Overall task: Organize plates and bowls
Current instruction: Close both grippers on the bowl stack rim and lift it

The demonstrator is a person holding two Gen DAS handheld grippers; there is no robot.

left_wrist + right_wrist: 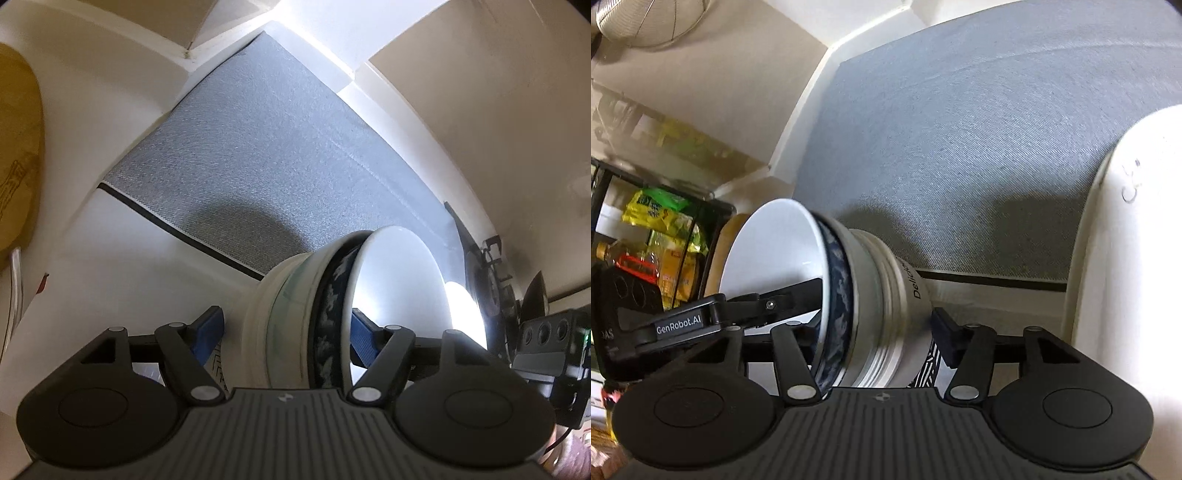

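Observation:
A nested stack of bowls [291, 314] rests at the near edge of a grey mat [266, 147]: a plain white bowl [399, 280] innermost, then a blue patterned one, then white outer bowls. My left gripper [286, 332] straddles the stack's wall. Its blue left pad [210, 332] stands clear of the outside and the other pad is inside the rim, so it is open. In the right wrist view the stack [879, 295] sits between the fingers of my right gripper [877, 332], which is open; its right finger [945, 332] is just beside the outer wall and its left finger is hidden inside the bowl.
A wooden board [18, 147] leans at the far left. A black rack [665, 236] with food packets stands beside the bowls. A tall white object [1137, 221] borders the mat on the other side. A metal strainer [646, 22] hangs above. White walls close the back.

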